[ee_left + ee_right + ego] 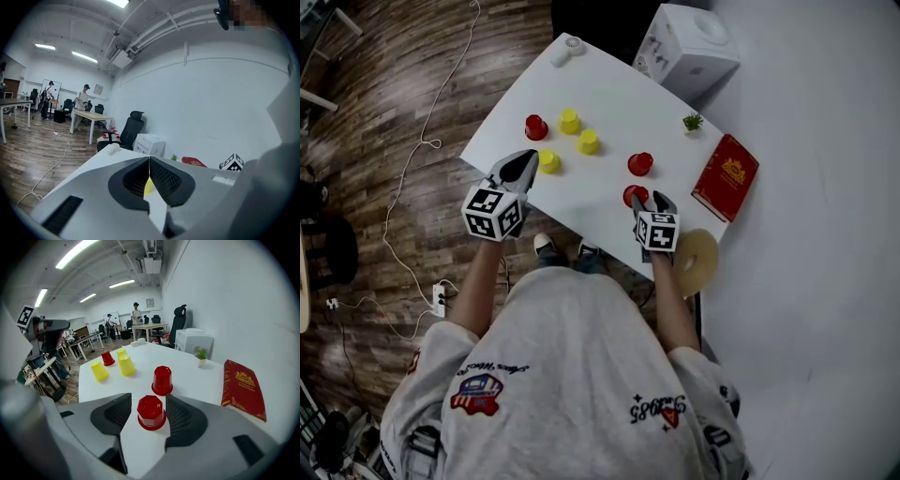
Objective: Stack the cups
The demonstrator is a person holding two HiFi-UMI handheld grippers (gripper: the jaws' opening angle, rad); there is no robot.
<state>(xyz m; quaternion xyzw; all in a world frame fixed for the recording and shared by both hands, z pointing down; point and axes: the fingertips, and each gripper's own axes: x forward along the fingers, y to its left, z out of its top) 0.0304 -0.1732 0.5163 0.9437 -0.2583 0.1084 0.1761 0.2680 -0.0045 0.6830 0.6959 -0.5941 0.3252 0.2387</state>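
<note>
step: judged as the pick-up of the first cup; nothing is stacked yet
right gripper [150, 400]: jaws spread, straddling the near red cup [151, 412]; pads stand clear of its walls on both sides, no grip yet
left gripper [149, 160]: jaws pressed together at the tips, pinching nothing; it hovers by the table's left edge just beside a yellow cup [547, 161], a sliver of which shows behind the jaws
cups: six, all upside down on the white table [600, 94]; near red cup at the front edge, far red cup [162, 379] close behind it, third red cup [536, 127] and two more yellow ones further left
how to do it well: keep the cup centred between the pads, close on the mid wall above the flared rim, squeeze lightly since the cup looks thin, then lift straight up
next: likely carry it over the far red cup and lower it square so it nests
risk: an off-centre close may skid or tip the cup toward the table edge
clutter: red book [243, 387] and small plant [202, 355] to the right, well apart
</note>
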